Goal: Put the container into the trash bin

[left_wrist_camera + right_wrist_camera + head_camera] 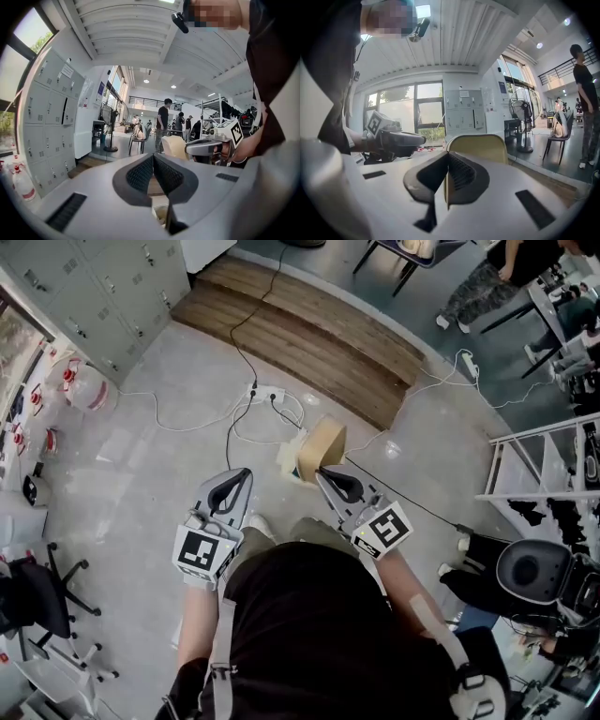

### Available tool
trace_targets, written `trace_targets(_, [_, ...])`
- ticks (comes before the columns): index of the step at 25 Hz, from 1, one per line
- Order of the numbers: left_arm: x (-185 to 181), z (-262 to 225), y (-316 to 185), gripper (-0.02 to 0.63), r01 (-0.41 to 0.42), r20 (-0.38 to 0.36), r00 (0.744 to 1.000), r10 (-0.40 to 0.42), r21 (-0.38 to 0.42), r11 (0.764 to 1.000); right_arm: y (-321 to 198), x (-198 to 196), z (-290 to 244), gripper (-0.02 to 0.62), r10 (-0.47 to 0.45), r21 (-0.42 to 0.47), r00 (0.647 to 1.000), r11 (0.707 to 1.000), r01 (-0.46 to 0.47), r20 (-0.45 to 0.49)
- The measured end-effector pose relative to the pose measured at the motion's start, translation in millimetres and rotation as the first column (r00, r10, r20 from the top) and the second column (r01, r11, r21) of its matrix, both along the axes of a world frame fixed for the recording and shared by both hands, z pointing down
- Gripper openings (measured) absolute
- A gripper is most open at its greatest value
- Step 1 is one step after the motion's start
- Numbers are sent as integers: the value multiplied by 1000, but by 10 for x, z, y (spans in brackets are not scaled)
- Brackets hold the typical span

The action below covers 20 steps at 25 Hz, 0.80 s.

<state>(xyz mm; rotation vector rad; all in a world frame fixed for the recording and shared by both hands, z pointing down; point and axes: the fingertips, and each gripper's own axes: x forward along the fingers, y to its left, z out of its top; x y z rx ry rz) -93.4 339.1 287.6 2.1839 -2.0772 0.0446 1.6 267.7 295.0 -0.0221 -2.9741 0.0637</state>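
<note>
In the head view the right gripper (pixel 323 474) holds the tan container (pixel 322 448) up over the grey floor (pixel 169 465), in front of the wooden step (pixel 309 329). The left gripper (pixel 246 472) hangs beside it, not touching it.

In the left gripper view its jaws meet with nothing between them; the container (pixel 174 146) shows to their right.

In the right gripper view the jaws pinch the container's (pixel 480 146) thin wall, which stands upright.

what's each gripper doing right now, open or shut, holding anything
left gripper: shut, nothing between its jaws.
right gripper: shut on the thin wall of the tan paper container.
</note>
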Motion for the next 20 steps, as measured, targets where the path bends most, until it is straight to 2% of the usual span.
trace_targets(4, [-174,2,99,9,-6,-7,1000,6,8,1000,95,-153,15,18,19,5,1000,1000,-19,-3])
trace_targets(10, [-270,59,156,9,-5,-36,999,4,-22,1000,127,-312,28,18,21,12,1000,1000,-21,-14])
trace_targets(14, [-308,156,8,9,-2,-40,999,1,-19,1000,-50,-381,72,18,16,2,1000,1000,-16,-15])
trace_targets(20, [-465,213,-330,9,8,-50,999,-11,-54,998,-387,-584,165,18,-7,-26,1000,1000,7,-26])
